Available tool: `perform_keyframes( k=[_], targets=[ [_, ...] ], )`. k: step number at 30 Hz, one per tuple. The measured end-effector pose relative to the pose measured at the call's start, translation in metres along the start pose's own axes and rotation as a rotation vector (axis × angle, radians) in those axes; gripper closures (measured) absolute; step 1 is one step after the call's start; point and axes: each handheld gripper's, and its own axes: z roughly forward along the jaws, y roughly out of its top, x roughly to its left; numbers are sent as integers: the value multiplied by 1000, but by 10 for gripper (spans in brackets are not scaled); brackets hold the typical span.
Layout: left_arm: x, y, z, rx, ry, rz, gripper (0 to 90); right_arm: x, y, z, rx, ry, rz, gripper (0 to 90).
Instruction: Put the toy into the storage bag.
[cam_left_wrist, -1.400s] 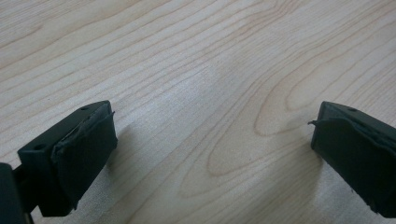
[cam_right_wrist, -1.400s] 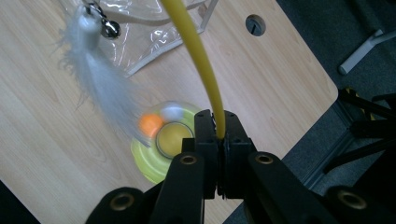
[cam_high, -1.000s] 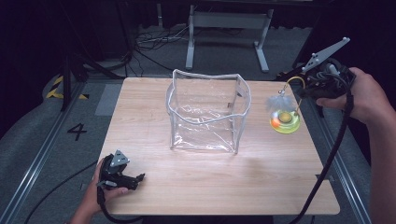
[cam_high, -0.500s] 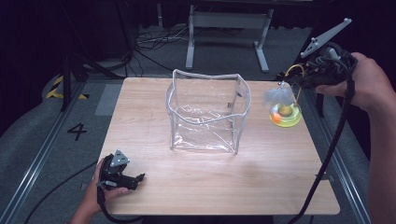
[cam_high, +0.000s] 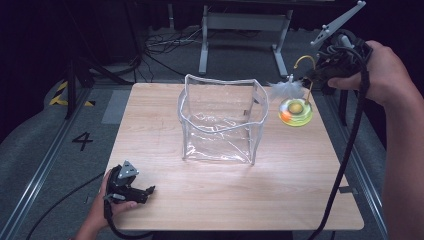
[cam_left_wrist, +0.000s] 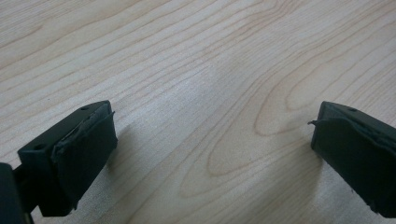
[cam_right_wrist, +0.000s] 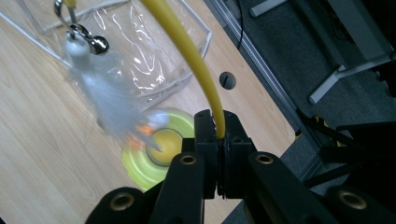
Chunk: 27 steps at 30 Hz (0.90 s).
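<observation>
My right gripper (cam_high: 314, 76) hangs over the table's far right corner, shut on a curved yellow wand (cam_high: 303, 60). In the right gripper view the jaws (cam_right_wrist: 218, 135) pinch the wand (cam_right_wrist: 187, 46) tightly. A white feather tuft (cam_high: 286, 90) (cam_right_wrist: 105, 93) hangs from the wand's hooked end. Under it is a yellow-green disc (cam_high: 295, 111) (cam_right_wrist: 154, 154) with a yellow and orange centre. I cannot tell whether the disc touches the table. A clear plastic bag (cam_high: 220, 120) stands open in the middle. My left gripper (cam_high: 150, 190) (cam_left_wrist: 210, 144) rests open at the front left on bare wood.
The wooden table (cam_high: 225, 205) has metal rails along both sides. A grey metal stand (cam_high: 245, 22) and cables lie on the floor behind it. A small round hole (cam_right_wrist: 227, 80) marks the tabletop near the right edge. The right gripper's cable (cam_high: 345, 165) trails down the table's right side.
My right gripper has risen and drifted left toward the bag with the wand in it. The feather and disc moved with it. The left gripper has stayed put.
</observation>
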Motion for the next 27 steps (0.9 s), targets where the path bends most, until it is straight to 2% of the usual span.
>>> perform_keyframes(
  k=[9,16,27],
  targets=[
    [0,0,0,0,1,-1,4,8,28,-1,-13,1,-34,881],
    [0,0,0,1,0,1,4,14,40,1,-39,23,-44,881],
    [0,0,0,1,-1,1,4,26,64,12,-59,48,-69,881]
  ],
)
